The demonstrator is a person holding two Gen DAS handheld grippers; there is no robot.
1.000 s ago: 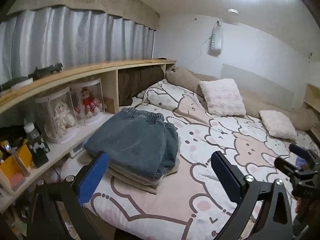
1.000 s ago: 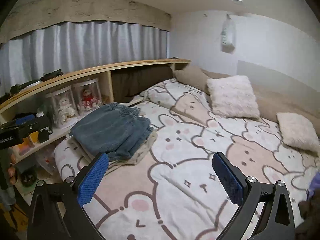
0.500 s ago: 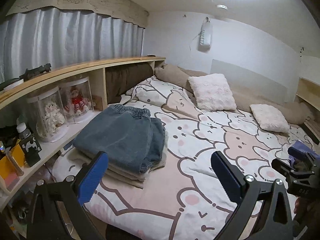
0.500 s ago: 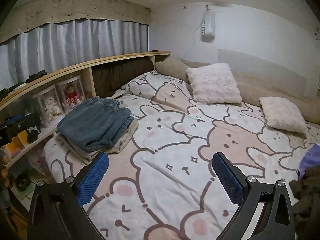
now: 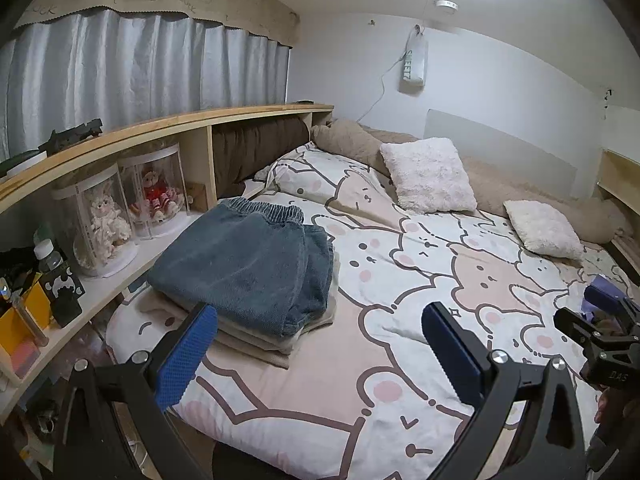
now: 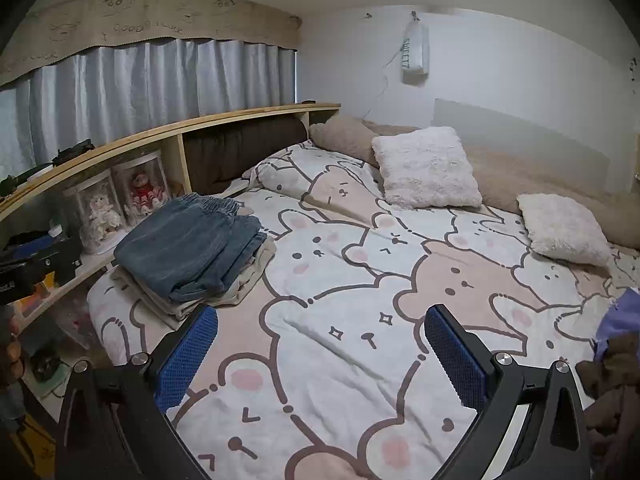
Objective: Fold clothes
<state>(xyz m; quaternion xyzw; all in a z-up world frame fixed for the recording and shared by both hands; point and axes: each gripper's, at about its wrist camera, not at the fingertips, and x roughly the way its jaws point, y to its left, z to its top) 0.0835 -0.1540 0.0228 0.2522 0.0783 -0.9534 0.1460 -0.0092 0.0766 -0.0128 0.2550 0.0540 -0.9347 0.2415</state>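
Two display cases (image 5: 124, 216) hold dolls | shelf (image 5: 120, 268) | both grippers (image 5: 320, 344) empty, spread

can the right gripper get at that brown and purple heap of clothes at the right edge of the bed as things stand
Probably yes. The right gripper is open and empty, and the heap of clothes lies just to its right on the bedspread with nothing between. It would need to swing right.

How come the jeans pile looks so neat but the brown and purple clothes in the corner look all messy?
The blue jeans are folded flat and lie on top of a stack of beige clothes, at the bed's left edge by the shelf. The brown and purple clothes sit crumpled in a loose heap at the right edge, not folded yet. The jeans are one plain blue; the heap mixes two colours. Both rest on the bunny bedspread, and neither pair of tongs touches them.
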